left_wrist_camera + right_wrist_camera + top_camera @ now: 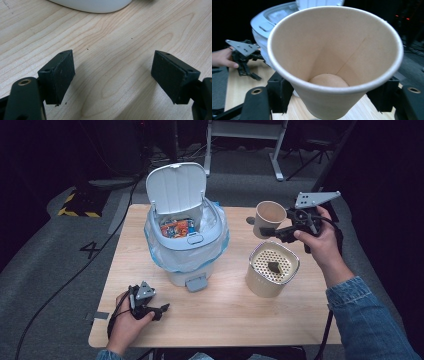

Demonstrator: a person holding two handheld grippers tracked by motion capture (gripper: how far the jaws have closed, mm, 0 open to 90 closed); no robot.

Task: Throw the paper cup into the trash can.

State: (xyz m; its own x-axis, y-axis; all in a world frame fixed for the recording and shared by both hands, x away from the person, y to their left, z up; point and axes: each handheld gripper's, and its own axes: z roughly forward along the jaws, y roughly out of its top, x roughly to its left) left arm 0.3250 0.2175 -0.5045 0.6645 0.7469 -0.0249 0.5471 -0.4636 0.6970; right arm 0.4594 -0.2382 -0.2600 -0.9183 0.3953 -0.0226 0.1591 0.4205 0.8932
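on your counter (225, 315) the pedal bin (186, 232) stands left of centre toward the far edge, its lid (176, 186) tipped back and packets (176, 228) inside. the strainer canister (272, 268) sits to its right. your right gripper (274, 234) holds the paper cup (268, 218) just beyond the canister. your left gripper (162, 309) rests at the near left edge.

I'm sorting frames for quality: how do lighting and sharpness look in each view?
High view: table evenly lit, the surrounding room dark, slightly soft overall. Left gripper view: wood grain crisp, with soft shadows under the left claw. Right gripper view: paper cup close up and bulging from lens distortion, with a dark background.
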